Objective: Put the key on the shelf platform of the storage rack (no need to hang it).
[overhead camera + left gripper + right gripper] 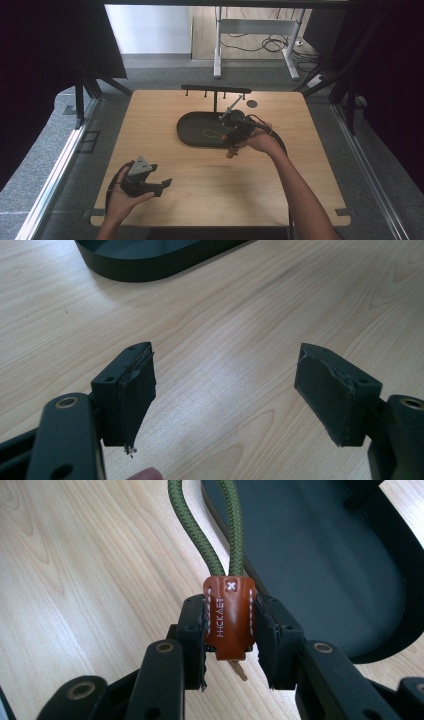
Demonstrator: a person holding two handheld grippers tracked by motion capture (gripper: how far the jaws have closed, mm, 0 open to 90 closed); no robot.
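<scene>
Right tool (pixel 230 630): jaws pressed onto a brown stitched leather tab (pixel 229 617), pinching it from both sides; it sits at the 4 o'clock rim of the tray.
Cord: an olive-green braided cord loop (pixel 210 530) rises from the tab toward 12 o'clock.
Left tool (pixel 225 390): jaws spread wide, holding nothing, over the light wooden tabletop (pixel 240 330) near its 7 o'clock corner.
Tray: a dark oval tray (pixel 192 131) lies at the tabletop's centre, a black rack (pixel 216 90) at its 12 o'clock.
</scene>
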